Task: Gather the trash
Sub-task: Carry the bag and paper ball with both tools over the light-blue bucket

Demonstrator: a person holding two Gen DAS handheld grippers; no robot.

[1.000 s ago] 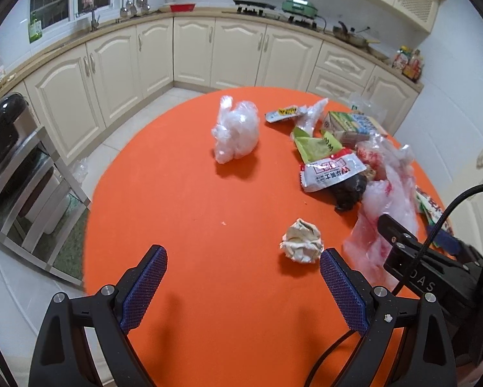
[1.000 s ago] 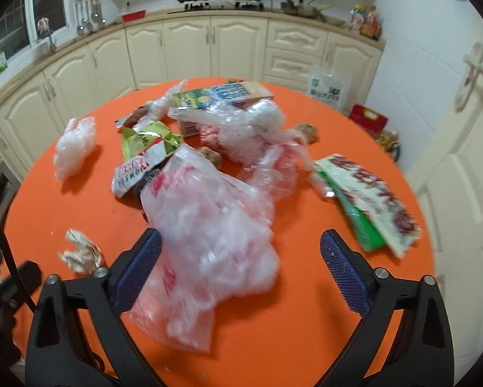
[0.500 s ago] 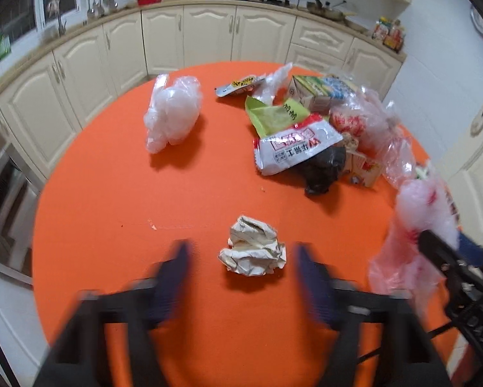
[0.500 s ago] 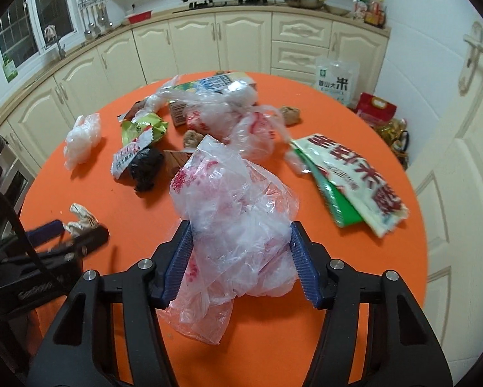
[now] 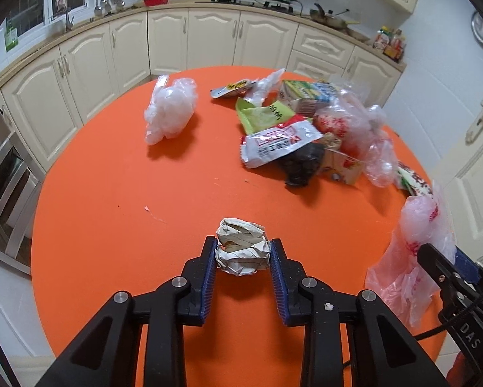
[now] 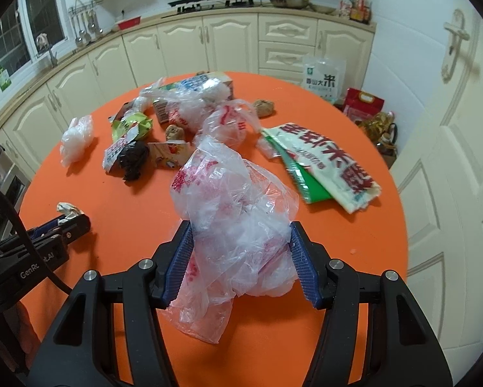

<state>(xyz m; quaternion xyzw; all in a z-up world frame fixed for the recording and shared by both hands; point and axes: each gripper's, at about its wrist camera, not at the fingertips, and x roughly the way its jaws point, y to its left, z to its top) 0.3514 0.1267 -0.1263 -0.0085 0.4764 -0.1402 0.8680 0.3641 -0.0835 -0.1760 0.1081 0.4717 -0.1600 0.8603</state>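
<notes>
Two-handed trash pickup on a round orange surface (image 5: 112, 225). The left tongs (image 5: 243, 253), whose jaws have just been closing, are clamped on a crumpled ball of off-white paper (image 5: 241, 246) near the surface's near edge. The right tongs (image 6: 240, 251) are clamped on a bundle of thin clear plastic bag with red print (image 6: 235, 219), also near the near edge. The step in hand appears to be securing both pieces before lifting. It is best done with steady pressure and a straight lift, because the paper ball is springy and the film slippery, with a loose tail hanging below the pads. More wrappers, a carton and another knotted clear bag (image 5: 170, 109) lie towards the far edge.
</notes>
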